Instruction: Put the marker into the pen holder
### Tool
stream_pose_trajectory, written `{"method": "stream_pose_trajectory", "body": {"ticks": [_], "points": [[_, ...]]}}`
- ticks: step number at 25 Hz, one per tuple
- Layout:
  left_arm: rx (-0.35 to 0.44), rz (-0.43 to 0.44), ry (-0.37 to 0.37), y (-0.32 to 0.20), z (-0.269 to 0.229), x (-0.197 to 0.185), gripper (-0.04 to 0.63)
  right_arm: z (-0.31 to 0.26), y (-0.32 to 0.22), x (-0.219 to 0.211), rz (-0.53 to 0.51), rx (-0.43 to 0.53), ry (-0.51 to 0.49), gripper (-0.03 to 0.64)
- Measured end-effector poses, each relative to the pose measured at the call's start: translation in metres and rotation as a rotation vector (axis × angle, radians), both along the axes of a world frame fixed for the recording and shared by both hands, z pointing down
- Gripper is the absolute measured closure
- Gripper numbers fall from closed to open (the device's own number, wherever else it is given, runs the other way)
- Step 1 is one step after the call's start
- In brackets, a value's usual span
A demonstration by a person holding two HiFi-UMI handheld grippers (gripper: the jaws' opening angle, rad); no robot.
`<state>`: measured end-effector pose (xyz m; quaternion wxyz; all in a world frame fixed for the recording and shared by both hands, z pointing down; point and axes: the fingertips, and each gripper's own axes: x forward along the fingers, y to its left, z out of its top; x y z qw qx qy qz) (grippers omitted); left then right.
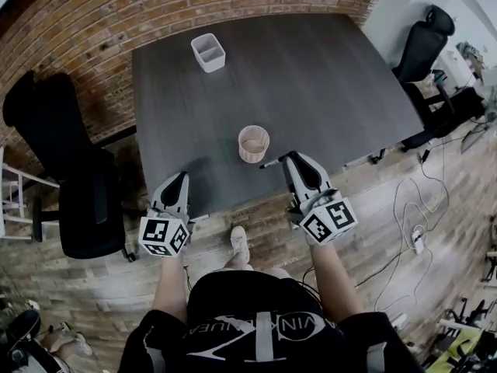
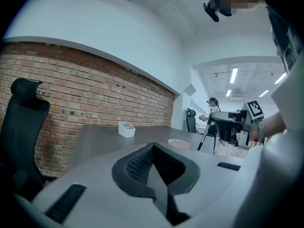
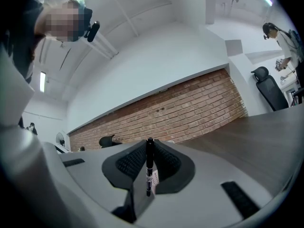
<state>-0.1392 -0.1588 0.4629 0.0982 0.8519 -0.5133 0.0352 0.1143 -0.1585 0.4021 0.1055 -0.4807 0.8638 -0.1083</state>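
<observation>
Near front edge of table (image 1: pixel 326 76): one cup (image 1: pixel 253 144); one marker (image 3: pixel 149 167) pinched by right gripper (image 1: pixel 283 160); left gripper (image 1: pixel 180 179) pressed together; one box (image 1: pixel 208 52) beyond open tabletop.

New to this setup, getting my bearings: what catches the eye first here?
The black marker clamped in the right gripper, at the near edge of the dark table. Just left of it stands a round pink pen holder; a white divided box sits near the far left corner, and the left gripper is shut and empty.
</observation>
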Motion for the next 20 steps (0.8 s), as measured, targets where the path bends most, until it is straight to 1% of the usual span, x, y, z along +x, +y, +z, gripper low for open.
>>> {"method": "stream_pose_trajectory", "body": {"ticks": [4, 6, 13, 16, 20], "points": [[-0.002, 0.01, 0.007, -0.019, -0.001, 0.001, 0.58, -0.014, -0.02, 0.0, -0.004, 0.012, -0.04, 0.558], [-0.003, 0.017, 0.01, -0.029, -0.001, 0.002, 0.58, -0.015, -0.03, 0.0, -0.001, 0.014, -0.044, 0.558], [-0.017, 0.054, 0.015, -0.059, 0.009, 0.009, 0.58, 0.009, -0.056, -0.003, 0.014, -0.03, -0.013, 0.558], [-0.021, 0.073, 0.013, -0.067, 0.013, 0.011, 0.58, 0.024, -0.064, -0.009, 0.013, -0.051, 0.018, 0.558], [-0.04, 0.077, 0.012, -0.073, 0.022, 0.011, 0.58, 0.041, -0.072, -0.017, 0.008, -0.078, 0.033, 0.558]]}}
